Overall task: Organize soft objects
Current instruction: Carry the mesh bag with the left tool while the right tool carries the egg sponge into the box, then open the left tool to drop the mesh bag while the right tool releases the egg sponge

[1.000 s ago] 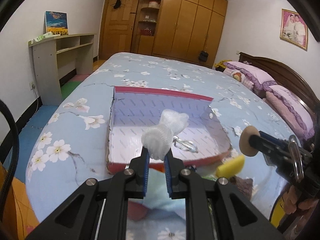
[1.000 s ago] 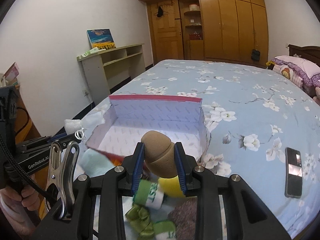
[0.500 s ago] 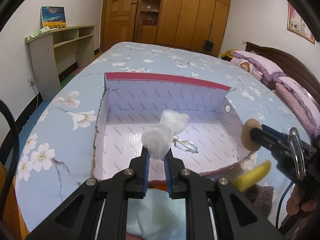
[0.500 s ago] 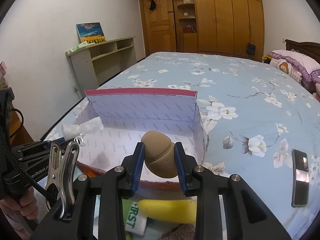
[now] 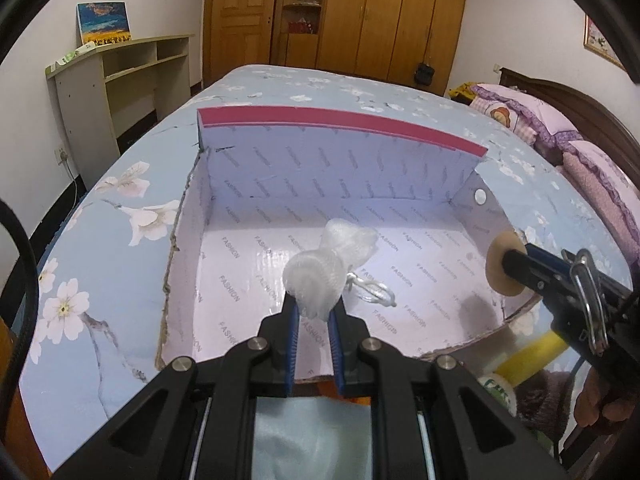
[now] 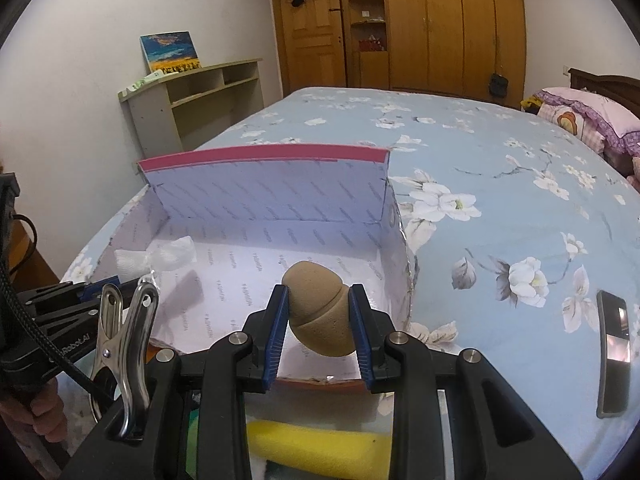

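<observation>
My left gripper [image 5: 314, 312] is shut on a white mesh bath puff [image 5: 326, 270] with a cord loop and holds it above the near left part of an open cardboard box [image 5: 340, 128] with a pink rim and lilac lining. The puff also shows in the right wrist view [image 6: 160, 258]. My right gripper [image 6: 320, 312] is shut on a tan makeup sponge [image 6: 318, 310] over the near right part of the box [image 6: 264, 156]. The sponge shows in the left wrist view [image 5: 505, 266]. The box floor is bare.
The box lies on a bed with a blue flowered cover [image 6: 500, 200]. A yellow sponge [image 6: 320, 438], a pale blue cloth [image 5: 312, 440] and other soft items lie before the box. A phone [image 6: 612, 352] lies at the right. Pillows [image 5: 592, 176] and a shelf [image 5: 116, 80] flank the bed.
Both grippers have moved forward over the box with their loads still held. The pile of soft items has dropped below them.
</observation>
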